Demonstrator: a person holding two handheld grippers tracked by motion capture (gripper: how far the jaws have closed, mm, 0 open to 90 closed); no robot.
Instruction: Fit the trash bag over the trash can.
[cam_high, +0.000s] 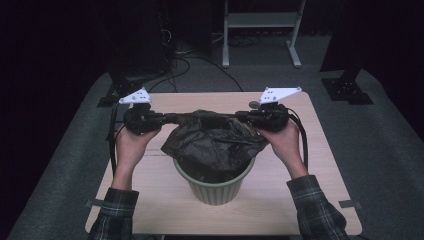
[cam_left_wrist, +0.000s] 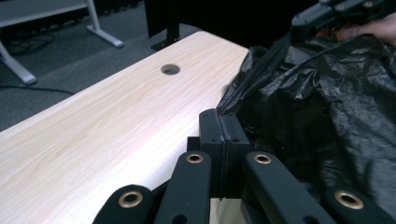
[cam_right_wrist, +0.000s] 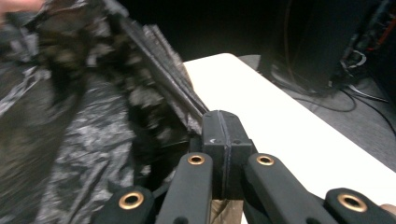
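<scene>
Since both pairs of jaws are clamped fully together on the rim of the black bin bag (cam_high: 215, 140), my job now is to spread its mouth evenly and seat it over the green bin (cam_high: 215, 185). Nearest me, at the lower middle of the high view, the bin stands on the table (cam_high: 165, 200), and the bag's body slumps into it, bulging over the left of the rim. Above that, the held edge runs as a taut band across the middle of the frame, from the left gripper (cam_high: 167, 118) to the right gripper (cam_high: 243, 117). In the left gripper view the jaws pinch a thin fold of plastic (cam_left_wrist: 243, 93) with pale table beyond; the right gripper view shows the same pinch, somewhat blurred. I would keep the tension level, hold both hands at equal height, and bring the far edge down behind the bin's rim before folding the sides over. Pulling harder sideways risks tearing the thin film or tipping the light bin. Farthest off, dark floor and a white frame (cam_high: 260, 30) sit at the top.
</scene>
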